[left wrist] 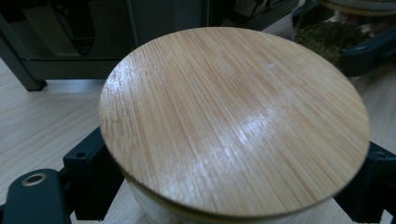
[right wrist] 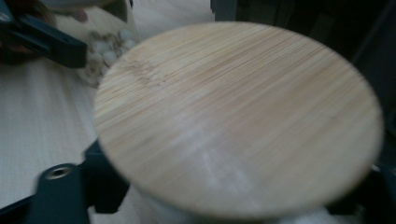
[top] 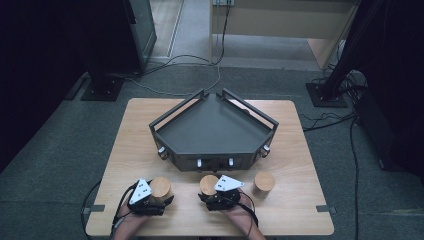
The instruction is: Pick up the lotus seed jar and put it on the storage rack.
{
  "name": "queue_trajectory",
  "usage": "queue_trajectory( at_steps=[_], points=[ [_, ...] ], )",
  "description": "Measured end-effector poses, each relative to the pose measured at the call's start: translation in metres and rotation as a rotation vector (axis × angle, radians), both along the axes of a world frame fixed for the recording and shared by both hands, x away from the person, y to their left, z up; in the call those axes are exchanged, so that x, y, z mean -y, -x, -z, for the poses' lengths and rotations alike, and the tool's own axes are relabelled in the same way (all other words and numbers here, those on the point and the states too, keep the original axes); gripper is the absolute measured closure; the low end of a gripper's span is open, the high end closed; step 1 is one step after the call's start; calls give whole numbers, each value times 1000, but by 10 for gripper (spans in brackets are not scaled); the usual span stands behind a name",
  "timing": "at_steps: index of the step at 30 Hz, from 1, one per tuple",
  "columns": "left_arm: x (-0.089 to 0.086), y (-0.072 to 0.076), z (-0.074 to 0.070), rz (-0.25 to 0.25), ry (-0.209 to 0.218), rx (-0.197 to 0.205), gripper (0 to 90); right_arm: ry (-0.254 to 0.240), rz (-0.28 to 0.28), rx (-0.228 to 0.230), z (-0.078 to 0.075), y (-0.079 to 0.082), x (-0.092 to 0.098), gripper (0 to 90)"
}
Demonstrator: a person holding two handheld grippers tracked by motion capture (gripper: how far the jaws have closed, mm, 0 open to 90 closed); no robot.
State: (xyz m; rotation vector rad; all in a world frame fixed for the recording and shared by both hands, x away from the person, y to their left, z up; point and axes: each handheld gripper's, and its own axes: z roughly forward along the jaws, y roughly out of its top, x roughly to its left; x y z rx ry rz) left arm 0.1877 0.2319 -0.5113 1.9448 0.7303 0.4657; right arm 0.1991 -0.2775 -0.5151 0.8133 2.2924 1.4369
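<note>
Left hand: it is coming in over the near edge of the bench, towards the near left corner, with the forearm lying low and the left tongs [top: 159,196] pointing away from the person.
Right hand: it is reaching in over the middle of the near edge, forearm angling slightly leftward, with the right tongs [top: 210,192] pointing towards the far edge.
Left tongs: the jaws are sitting on either side of the left jar [left wrist: 233,121], a clear jar with a round bamboo lid, and are gripping its body just under the lid.
Right tongs: the jaws are flanking the middle jar [right wrist: 238,116] below its bamboo lid; the right gripper view is blurring, so I cannot tell whether the pads are pressing on it.
Jars, counted: three are standing in a row along the near part of the bench, each with a bamboo lid: the left jar [top: 161,188], the middle jar [top: 208,184] and the right jar [top: 263,182].
Right jar: it is standing free, near the right tongs but apart from them, towards the near right corner.
Tray: one dark angular tray [top: 190,131] with raised rails is sitting in the middle of the bench [top: 295,210], its front face lying just beyond the row of jars.
Contents: in the left gripper view, the middle jar [left wrist: 334,39] is showing greenish grains inside.
</note>
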Motion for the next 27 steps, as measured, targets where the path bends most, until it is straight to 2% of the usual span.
queue_trajectory(
  at_steps=[2,4,7,16,20,27],
  points=[
    [1,1,0,-8,-2,0,114,-13,9,21,3,9,7,125],
    [2,1,0,-21,-2,-3,114,-27,7,7,5,12,12,122],
    [1,1,1,-26,10,-4,114,-29,14,31,7,17,13,122],
    [2,1,0,-25,6,-4,115,-48,31,19,8,16,15,122],
    [1,2,1,-28,10,-5,115,-51,27,0,7,13,16,122],
    [3,2,0,-32,1,-5,115,-55,45,16,8,19,18,122]
  ],
)
